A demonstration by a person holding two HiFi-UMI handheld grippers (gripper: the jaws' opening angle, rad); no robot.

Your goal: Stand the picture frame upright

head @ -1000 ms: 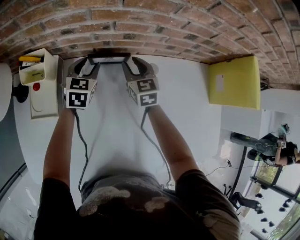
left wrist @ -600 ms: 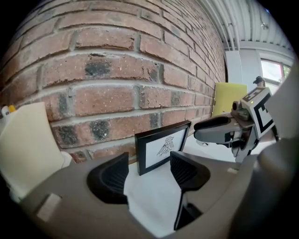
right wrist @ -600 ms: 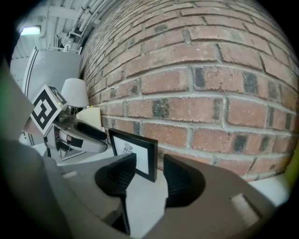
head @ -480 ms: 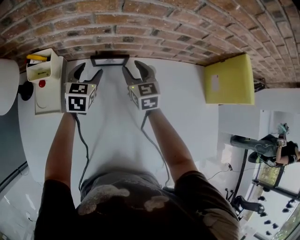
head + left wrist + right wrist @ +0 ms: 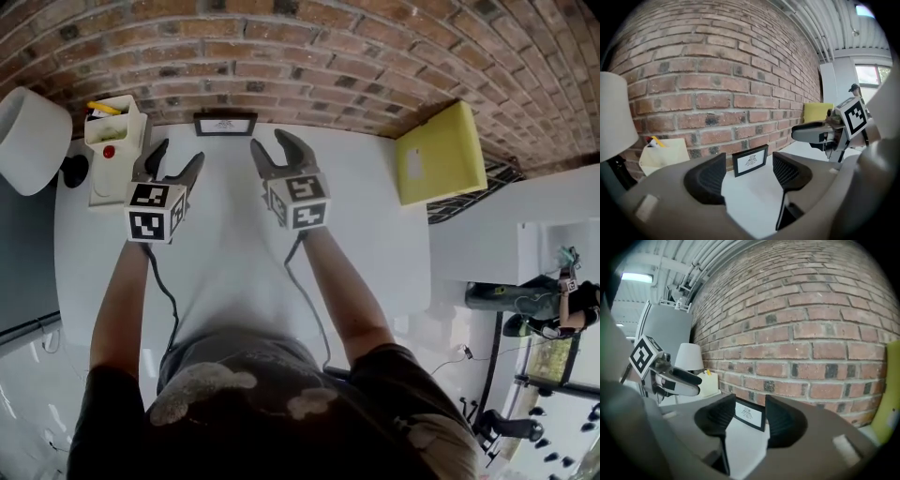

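— Since the small black-framed picture point(image 5: 225, 124) already stands upright on the white tabletop point(image 5: 356, 187), just in front of the red brick wall point(image 5: 309, 56), what's left to do well?

— Only the letting go, I'd say. The left gripper point(image 5: 180, 152) and the right gripper point(image 5: 269, 140) sit a little out from that wall. Both sets of jaws are opening with nothing between them, and the frame shows beyond the pads, untouched. I'd draw both straight back from the wall, level, so no pad clips an edge.

— And the cream organiser box point(image 5: 114, 141)?

— Further along the wall, clear of the left gripper.
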